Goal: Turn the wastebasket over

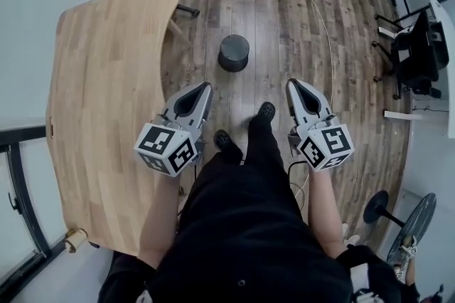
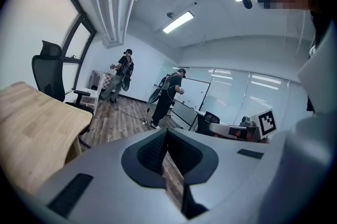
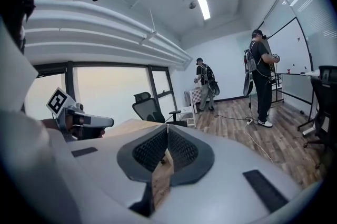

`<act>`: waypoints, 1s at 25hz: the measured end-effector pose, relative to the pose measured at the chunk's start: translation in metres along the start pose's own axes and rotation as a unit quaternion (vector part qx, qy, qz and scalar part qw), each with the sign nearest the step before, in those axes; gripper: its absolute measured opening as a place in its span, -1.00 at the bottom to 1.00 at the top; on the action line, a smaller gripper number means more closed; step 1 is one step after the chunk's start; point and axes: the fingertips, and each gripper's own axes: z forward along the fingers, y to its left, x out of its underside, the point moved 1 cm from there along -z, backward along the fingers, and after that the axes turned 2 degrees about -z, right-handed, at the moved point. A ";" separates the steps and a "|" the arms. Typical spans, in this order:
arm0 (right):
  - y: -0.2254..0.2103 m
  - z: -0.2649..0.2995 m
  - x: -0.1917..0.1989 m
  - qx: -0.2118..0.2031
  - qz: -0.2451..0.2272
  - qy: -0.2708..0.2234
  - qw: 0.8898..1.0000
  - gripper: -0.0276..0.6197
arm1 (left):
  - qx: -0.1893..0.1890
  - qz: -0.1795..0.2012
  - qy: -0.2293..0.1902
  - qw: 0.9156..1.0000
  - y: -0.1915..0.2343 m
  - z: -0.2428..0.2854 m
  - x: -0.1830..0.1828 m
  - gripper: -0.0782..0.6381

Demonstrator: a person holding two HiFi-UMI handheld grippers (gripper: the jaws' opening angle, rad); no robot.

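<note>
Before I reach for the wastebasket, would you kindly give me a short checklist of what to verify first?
1. Wastebasket in sight on the floor ahead: ok.
2. Left gripper empty: ok.
3. Right gripper empty: ok.
4. Jaws open for a grasp: not ok, both grippers are shut.
5. White cable clear of the wastebasket: ok.
6. Which end of the wastebasket faces up: cannot tell.

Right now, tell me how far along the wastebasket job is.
Done: nothing visible yet; the wastebasket stands on the wooden floor ahead of the person's feet, untouched. In hand: nothing; the left gripper and right gripper are both shut and empty, held short of it. Left: reach down, grip it and turn it over. Which end faces up now I cannot tell.
</note>
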 end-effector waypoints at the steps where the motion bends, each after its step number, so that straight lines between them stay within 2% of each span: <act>1: -0.003 0.002 0.000 -0.001 -0.001 0.002 1.000 -0.82 | -0.001 -0.001 0.002 1.000 0.001 0.004 0.000 -0.73; 15: -0.074 0.087 -0.033 -0.056 -0.030 0.026 0.998 -0.82 | -0.058 -0.019 -0.004 0.998 0.032 0.083 -0.042 -0.73; 25: -0.138 0.143 -0.046 -0.104 -0.017 0.051 0.993 -0.82 | -0.096 -0.021 -0.002 0.995 0.037 0.167 -0.071 -0.73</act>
